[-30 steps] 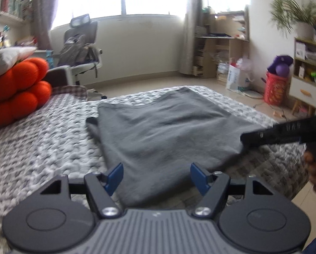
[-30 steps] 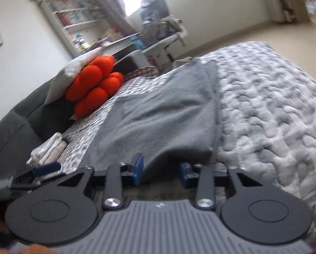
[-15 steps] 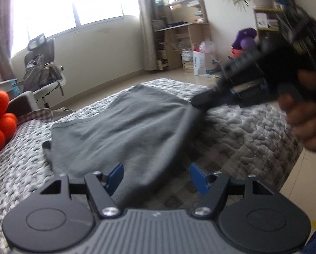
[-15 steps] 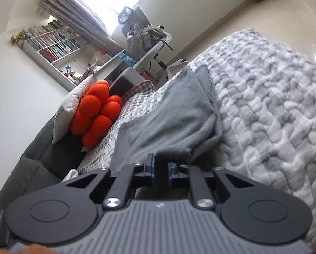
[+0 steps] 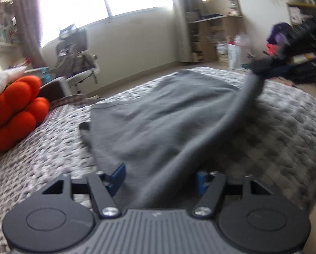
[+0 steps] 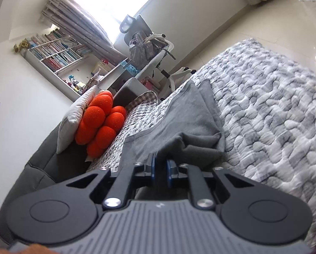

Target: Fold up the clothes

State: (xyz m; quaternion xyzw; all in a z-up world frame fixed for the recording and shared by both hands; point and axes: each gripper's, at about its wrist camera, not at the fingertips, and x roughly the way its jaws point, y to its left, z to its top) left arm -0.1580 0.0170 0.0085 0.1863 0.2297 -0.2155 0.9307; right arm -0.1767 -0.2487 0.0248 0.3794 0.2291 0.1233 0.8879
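A grey garment (image 5: 158,122) lies spread on the knitted grey-and-white bed cover (image 5: 285,131). My left gripper (image 5: 160,175) is open, its blue pads on either side of the garment's near edge. My right gripper (image 6: 160,167) is shut on a bunched corner of the grey garment (image 6: 185,124). In the left wrist view that corner is lifted up to the right gripper (image 5: 261,67) at the upper right, and the cloth's edge stretches in a taut ridge from there to my left gripper.
An orange ball cushion (image 5: 14,110) and a white pillow (image 6: 73,116) lie at the bed's left. An office chair (image 5: 77,59) stands beyond the bed. Shelves (image 5: 211,38) and bags line the far right wall. The bed's right edge drops to the floor.
My right gripper closed on the garment's corner and lifted it up and back. The left gripper stayed open at the near edge and its view swung slightly.
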